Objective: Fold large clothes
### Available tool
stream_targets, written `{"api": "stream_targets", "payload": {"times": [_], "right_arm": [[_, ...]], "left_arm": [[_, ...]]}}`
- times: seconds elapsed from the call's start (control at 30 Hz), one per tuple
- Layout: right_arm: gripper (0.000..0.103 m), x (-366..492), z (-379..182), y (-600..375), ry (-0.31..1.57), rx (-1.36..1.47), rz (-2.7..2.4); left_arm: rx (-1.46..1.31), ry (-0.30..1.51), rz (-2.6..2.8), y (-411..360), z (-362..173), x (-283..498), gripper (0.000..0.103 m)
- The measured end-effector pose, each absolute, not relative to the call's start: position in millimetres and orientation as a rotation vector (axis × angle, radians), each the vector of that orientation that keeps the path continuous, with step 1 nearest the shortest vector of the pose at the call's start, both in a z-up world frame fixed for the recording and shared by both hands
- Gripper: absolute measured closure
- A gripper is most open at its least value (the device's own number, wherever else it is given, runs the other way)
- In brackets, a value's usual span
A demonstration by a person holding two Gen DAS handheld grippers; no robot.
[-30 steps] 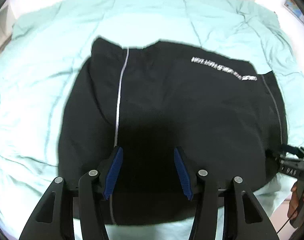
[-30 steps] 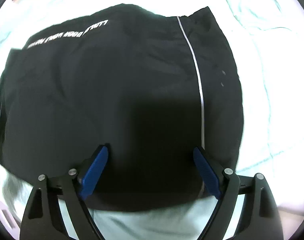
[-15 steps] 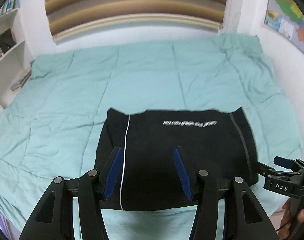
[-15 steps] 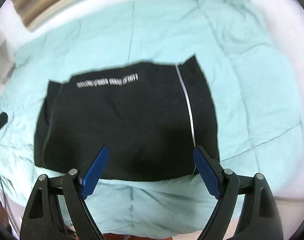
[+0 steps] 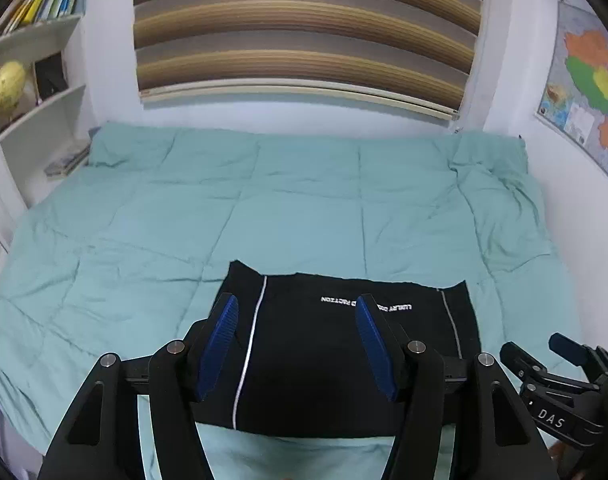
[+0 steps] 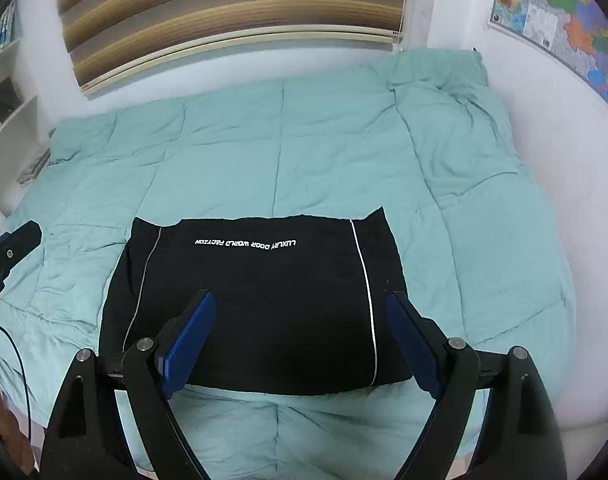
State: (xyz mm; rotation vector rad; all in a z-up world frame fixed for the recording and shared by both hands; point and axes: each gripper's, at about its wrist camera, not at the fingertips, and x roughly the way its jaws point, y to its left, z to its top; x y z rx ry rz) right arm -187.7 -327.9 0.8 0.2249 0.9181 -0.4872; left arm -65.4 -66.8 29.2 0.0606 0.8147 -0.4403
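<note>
A black garment (image 5: 323,356) lies folded into a flat rectangle near the front edge of the bed; it has white side stripes and a line of white lettering. It also shows in the right wrist view (image 6: 264,300). My left gripper (image 5: 298,344) is open and empty, held above and behind the garment. My right gripper (image 6: 300,340) is open wide and empty, also raised back from the garment. The right gripper shows at the lower right of the left wrist view (image 5: 559,384), and the left one at the left edge of the right wrist view (image 6: 8,252).
A teal quilt (image 5: 264,208) covers the bed (image 6: 304,152). A striped blind (image 5: 304,28) hangs on the back wall. White shelves with books and a globe (image 5: 8,84) stand at the left. A wall map (image 5: 587,84) hangs at the right.
Both grippers have pulled up and back from the garment, so it looks smaller and the wall, blind and shelves have come into view. Both stay open. The garment lies still.
</note>
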Motion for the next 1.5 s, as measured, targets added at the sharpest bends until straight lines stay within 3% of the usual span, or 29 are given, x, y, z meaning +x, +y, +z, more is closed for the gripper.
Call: {"api": "stream_targets", "payload": {"times": [1.1,1.5], "right_arm": [[0.014,-209,-21,-350,0.961,0.314,-0.432],[0.014,-192,-32,-323,0.952,0.357,-0.36]], "left_arm": [[0.188,0.819,-0.421,-116,21,-107,0.04],[0.246,0.822,-0.374,-90,18,-111,0.04]]}}
